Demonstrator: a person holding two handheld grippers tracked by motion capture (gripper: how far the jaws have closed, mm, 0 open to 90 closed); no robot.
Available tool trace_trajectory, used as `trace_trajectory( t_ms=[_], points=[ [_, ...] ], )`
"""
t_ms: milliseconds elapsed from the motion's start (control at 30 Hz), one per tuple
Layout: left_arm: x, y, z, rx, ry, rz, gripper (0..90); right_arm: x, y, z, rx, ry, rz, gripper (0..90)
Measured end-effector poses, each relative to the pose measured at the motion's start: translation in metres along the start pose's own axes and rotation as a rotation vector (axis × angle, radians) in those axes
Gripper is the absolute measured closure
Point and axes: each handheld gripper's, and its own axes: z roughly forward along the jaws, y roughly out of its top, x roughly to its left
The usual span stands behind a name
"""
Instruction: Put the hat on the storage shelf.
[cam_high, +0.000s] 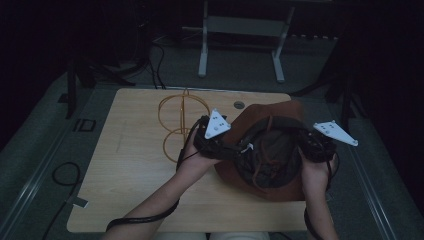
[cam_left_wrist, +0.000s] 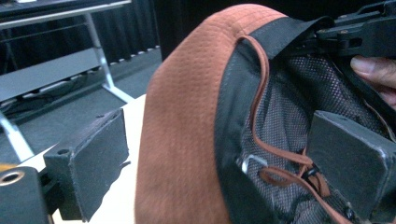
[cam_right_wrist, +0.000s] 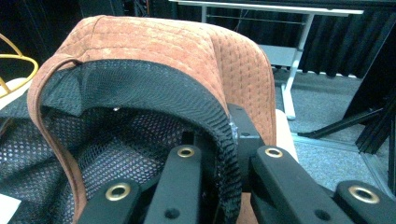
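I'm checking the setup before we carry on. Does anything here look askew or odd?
The brown hat is upside down, its mesh lining facing up and its chin cord lying loose inside. The right gripper is clamped on its brim; the left gripper's open jaws straddle the opposite edge. The gold wire stand is bare.

The hat (cam_left_wrist: 182, 121) is rusty orange-brown with a dimpled, quilted-looking texture, lined inside with black mesh plus a matching brown cord (cam_left_wrist: 261, 93). Both tools have black jaws and brass-coloured rivets. The counter (cam_high: 130, 165) is pale wood, and the wire stand (cam_high: 177, 117) is golden yellow.
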Motion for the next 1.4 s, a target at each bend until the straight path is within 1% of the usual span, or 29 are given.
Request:
trace_trajectory(
  t_ms=[33, 133, 200, 233, 267, 333, 367, 433, 467, 500, 533, 567, 600, 633, 667, 700, 767, 833, 900, 967, 1000, 1067, 1200, 1267, 1300, 1400],
  points=[
    [-0.001, 0.000, 0.003, 0.004, -0.001, 0.007, 6.3, 0.000, 0.000, -0.001, -0.004, 0.002, -0.001, 84.6],
    [-0.003, -0.001, 0.015, 0.020, -0.005, 0.004, 6.3, 0.001, 0.000, -0.002, -0.002, 0.009, -0.004, 84.6],
    [-0.003, -0.003, 0.022, 0.034, 0.011, 0.015, 7.7, 0.002, -0.001, -0.002, -0.002, 0.012, -0.004, 84.6],
    [-0.003, -0.005, 0.027, 0.041, 0.011, 0.013, 7.9, 0.003, -0.001, -0.003, -0.002, 0.014, -0.005, 84.6],
    [-0.003, -0.006, 0.031, 0.052, 0.022, 0.016, 8.3, 0.003, -0.001, -0.003, -0.003, 0.018, -0.006, 84.6],
    [-0.003, -0.009, 0.038, 0.066, 0.034, 0.025, 11.6, 0.005, -0.002, -0.004, -0.002, 0.017, -0.012, 84.6],
    [-0.003, -0.010, 0.040, 0.073, 0.044, 0.026, 13.5, 0.006, -0.002, -0.004, -0.001, 0.022, -0.012, 84.6],
    [-0.003, -0.012, 0.046, 0.089, 0.045, 0.031, 14.6, 0.007, -0.002, -0.004, -0.001, 0.027, -0.014, 84.6],
    [-0.003, -0.013, 0.049, 0.101, 0.055, 0.035, 15.7, 0.008, -0.003, -0.004, -0.001, 0.030, -0.015, 84.6],
    [-0.003, -0.013, 0.052, 0.109, 0.052, 0.034, 15.9, 0.009, -0.003, -0.004, -0.001, 0.031, -0.015, 84.6],
    [-0.004, -0.014, 0.055, 0.129, 0.059, 0.040, 16.5, 0.009, -0.003, -0.004, 0.000, 0.033, -0.013, 84.6],
    [-0.005, -0.015, 0.057, 0.139, 0.072, 0.042, 19.6, 0.010, -0.003, -0.004, 0.000, 0.034, -0.013, 84.6],
    [-0.005, -0.015, 0.058, 0.143, 0.069, 0.039, 20.8, 0.010, -0.004, -0.004, 0.000, 0.036, -0.011, 84.6],
    [-0.006, -0.015, 0.060, 0.157, 0.075, 0.038, 21.1, 0.010, -0.004, -0.004, 0.001, 0.037, -0.012, 84.6],
    [-0.007, -0.016, 0.063, 0.166, 0.085, 0.039, 23.2, 0.011, -0.004, -0.004, 0.000, 0.037, -0.014, 84.6],
    [-0.007, -0.016, 0.064, 0.175, 0.081, 0.034, 25.6, 0.011, -0.005, -0.004, 0.000, 0.036, -0.013, 84.5],
    [-0.009, -0.016, 0.067, 0.185, 0.106, 0.035, 31.2, 0.012, -0.005, -0.005, 0.000, 0.037, -0.011, 84.6],
    [-0.009, -0.016, 0.069, 0.185, 0.124, 0.025, 37.2, 0.012, -0.005, -0.005, -0.001, 0.036, -0.012, 84.6],
    [-0.009, -0.017, 0.070, 0.184, 0.137, 0.019, 46.0, 0.011, -0.006, -0.006, -0.002, 0.037, -0.012, 84.6],
    [-0.010, -0.017, 0.071, 0.195, 0.153, 0.024, 52.1, 0.011, -0.007, -0.006, -0.002, 0.036, -0.012, 84.5],
    [-0.010, -0.016, 0.072, 0.198, 0.159, 0.028, 58.3, 0.011, -0.007, -0.007, -0.002, 0.038, -0.012, 84.5],
    [-0.011, -0.016, 0.073, 0.196, 0.173, 0.030, 65.9, 0.012, -0.007, -0.007, -0.001, 0.033, -0.016, 84.5],
    [-0.012, -0.014, 0.074, 0.192, 0.189, 0.032, 78.2, 0.013, -0.007, -0.008, -0.001, 0.036, -0.014, 84.5],
    [-0.012, -0.012, 0.074, 0.187, 0.198, 0.032, 83.2, 0.014, -0.008, -0.008, -0.005, 0.036, -0.011, 84.4],
    [-0.013, -0.011, 0.074, 0.189, 0.209, 0.043, 85.6, 0.015, -0.009, -0.009, -0.004, 0.035, -0.016, 84.4],
    [-0.013, -0.008, 0.073, 0.181, 0.221, 0.051, 86.3, 0.016, -0.010, -0.010, -0.009, 0.031, -0.015, 84.3]
  ],
)
